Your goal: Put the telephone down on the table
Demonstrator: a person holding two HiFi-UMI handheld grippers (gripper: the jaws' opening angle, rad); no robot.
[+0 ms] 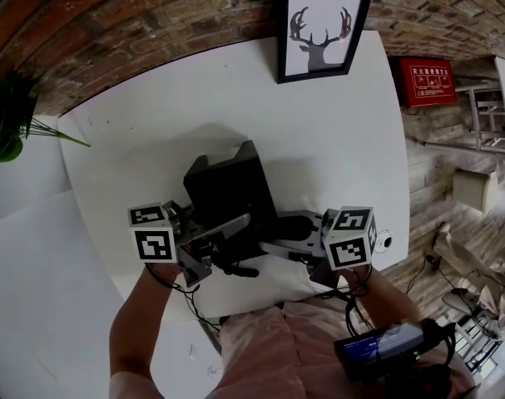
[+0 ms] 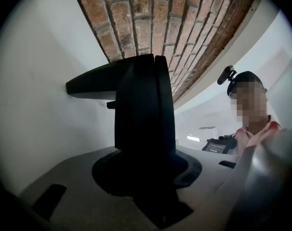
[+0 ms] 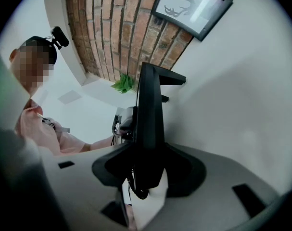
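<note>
Both tongs are clamped on the black desk telephone (image 1: 230, 191), left gripper (image 1: 204, 252) and right gripper (image 1: 300, 243) pinching opposite sides. It sits over the near edge of the white table (image 1: 335, 140); can't tell if it's touching yet. It's probably a stiff plastic shell, medium weight and a bit slick, so those side edges are the place to grip. Keep it level, and watch the dangling coiled cord (image 1: 238, 268).

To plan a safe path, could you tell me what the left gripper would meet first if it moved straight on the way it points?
The black plastic telephone: it already sits between the jaws of the left gripper. Beyond it, probably the right gripper.
</note>
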